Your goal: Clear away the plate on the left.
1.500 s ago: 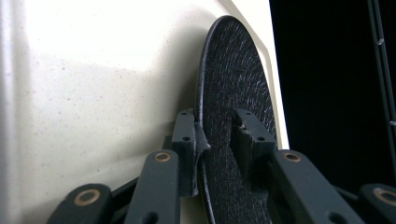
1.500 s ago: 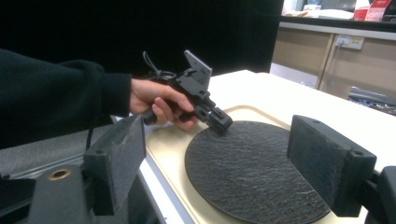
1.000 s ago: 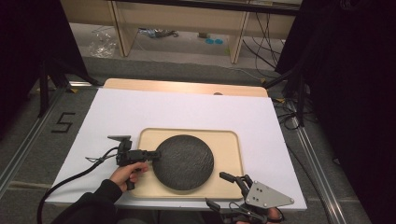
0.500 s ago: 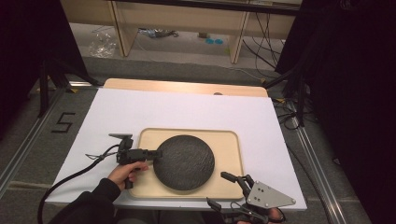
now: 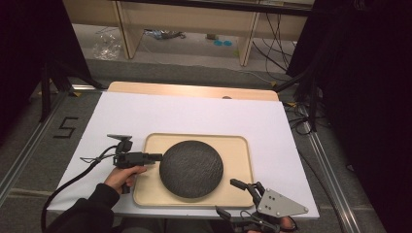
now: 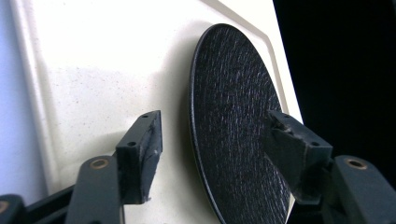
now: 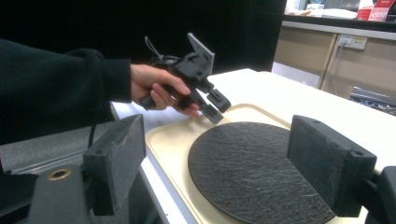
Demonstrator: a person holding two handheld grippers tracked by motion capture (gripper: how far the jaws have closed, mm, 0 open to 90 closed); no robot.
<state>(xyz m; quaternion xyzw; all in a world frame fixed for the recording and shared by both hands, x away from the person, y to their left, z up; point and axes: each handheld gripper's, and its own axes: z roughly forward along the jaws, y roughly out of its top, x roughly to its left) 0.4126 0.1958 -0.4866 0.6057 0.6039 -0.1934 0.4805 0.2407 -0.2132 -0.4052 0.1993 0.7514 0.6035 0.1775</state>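
A round black slate plate [image 5: 191,168] lies flat on a beige tray [image 5: 238,145] in the middle of the white table. My left gripper [image 5: 154,157], held in a hand, sits at the plate's left rim. In the left gripper view it [image 6: 215,149] is open and rolled on its side. The rim of the plate [image 6: 233,107] runs between its jaws, with nothing pinched. My right gripper [image 5: 227,197] hovers open at the tray's near right corner. In the right gripper view it [image 7: 219,172] looks across the plate [image 7: 252,168] toward the left gripper [image 7: 212,105].
The tray [image 7: 170,135] rests on a white sheet [image 5: 194,114] over a wooden tabletop. The table's near edge runs just below the tray. A black cable [image 5: 68,187] trails from the left gripper off the front left. Shelving and cables stand on the floor beyond the table.
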